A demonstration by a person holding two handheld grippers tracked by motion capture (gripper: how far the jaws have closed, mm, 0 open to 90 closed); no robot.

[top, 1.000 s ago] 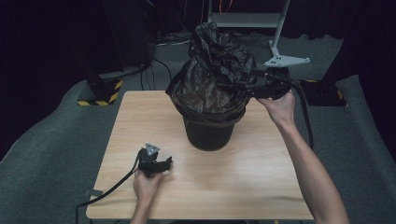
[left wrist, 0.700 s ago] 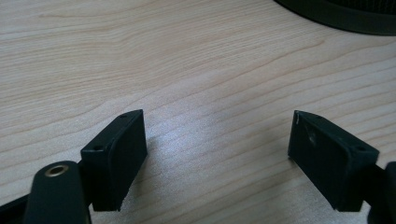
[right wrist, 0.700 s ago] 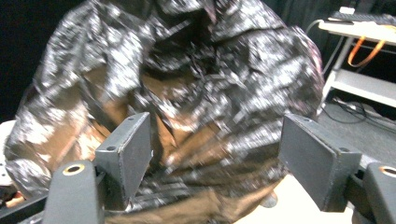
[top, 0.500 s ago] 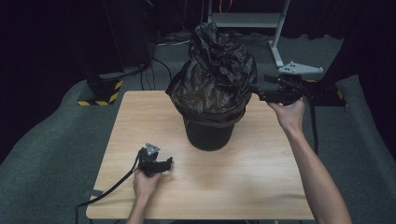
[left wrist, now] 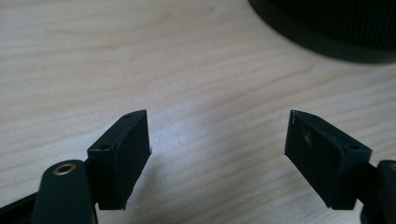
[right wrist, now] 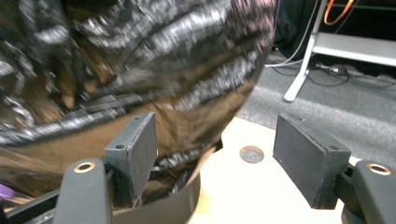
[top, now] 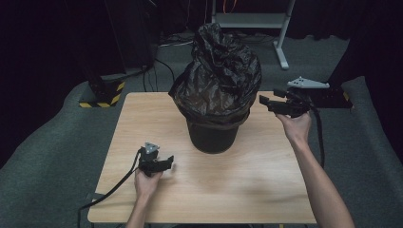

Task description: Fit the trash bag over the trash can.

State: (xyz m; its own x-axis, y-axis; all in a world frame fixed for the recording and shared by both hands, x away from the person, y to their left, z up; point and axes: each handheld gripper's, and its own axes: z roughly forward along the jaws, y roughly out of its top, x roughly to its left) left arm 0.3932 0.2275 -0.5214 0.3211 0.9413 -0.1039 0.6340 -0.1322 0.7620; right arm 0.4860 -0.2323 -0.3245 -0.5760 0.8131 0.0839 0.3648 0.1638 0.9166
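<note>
A black bin (top: 212,135) stands near the middle of the wooden table (top: 247,190), a little toward the far edge, with a dark, crinkled bin bag (top: 218,78) bulging up out of it and folded down over its rim.

The right gripper (top: 264,101) is held above the table's right edge, level with the bag's lower bulge and just beside it — its jaws are spread wide with nothing between them. In the right gripper view (right wrist: 212,158) the bag (right wrist: 135,70) is blurred, so whether the nearer jaw brushes it is hard to say; it looks apart.

The left gripper (top: 167,162) sits low over the table toward the near-left corner, well apart from the bin, its cable trailing off the near edge. In the left gripper view (left wrist: 218,154) its jaws stand wide apart over bare wood — the bin's base (left wrist: 336,32) shows at the top right.
</note>
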